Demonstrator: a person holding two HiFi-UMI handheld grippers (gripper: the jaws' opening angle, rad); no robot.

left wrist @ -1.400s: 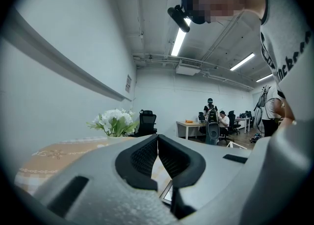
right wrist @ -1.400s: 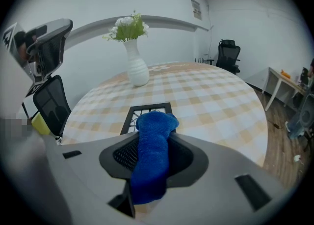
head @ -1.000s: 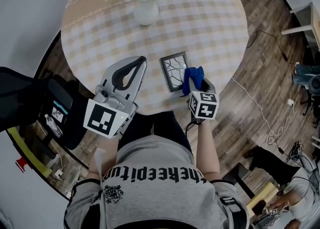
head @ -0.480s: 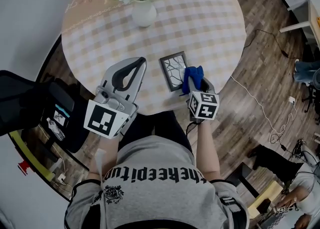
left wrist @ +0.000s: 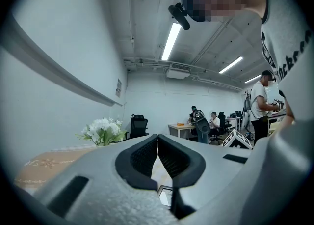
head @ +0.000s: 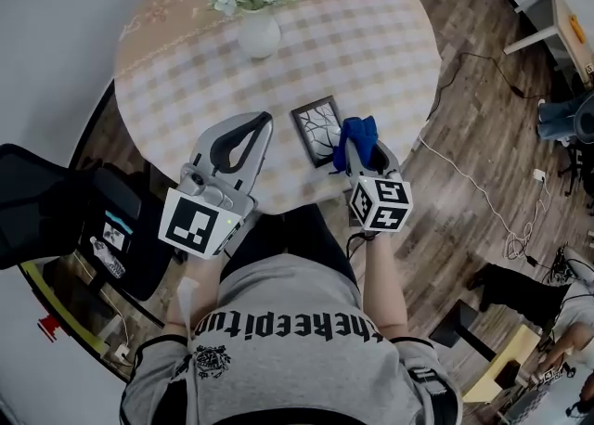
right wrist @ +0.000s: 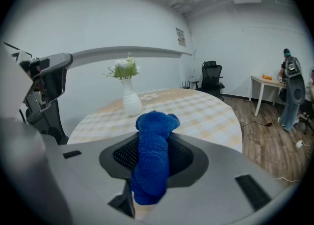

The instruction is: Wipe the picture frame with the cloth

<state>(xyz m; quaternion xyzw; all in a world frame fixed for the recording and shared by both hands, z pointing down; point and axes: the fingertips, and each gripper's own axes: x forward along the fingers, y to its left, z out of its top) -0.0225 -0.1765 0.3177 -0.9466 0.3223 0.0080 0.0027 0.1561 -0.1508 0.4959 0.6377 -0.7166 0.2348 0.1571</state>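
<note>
Two things going on: right gripper (head: 362,148) is pinching the bunched-up blue cloth (head: 356,134), right at the frame's (head: 315,126) right side. Frame lies flat near the table's (head: 371,43) front edge. Left gripper (head: 264,119) sits just left of it, jaws pressed together on nothing.

Floor: dark wood planks (head: 483,135).
Tabletop: round (head: 371,52), covered with a checked cloth.
Walls: plain white (right wrist: 98,17).
Light: ceiling strip lamps (left wrist: 171,40).
Furniture: black office chair (right wrist: 212,79), pale desk (right wrist: 262,84).
</note>
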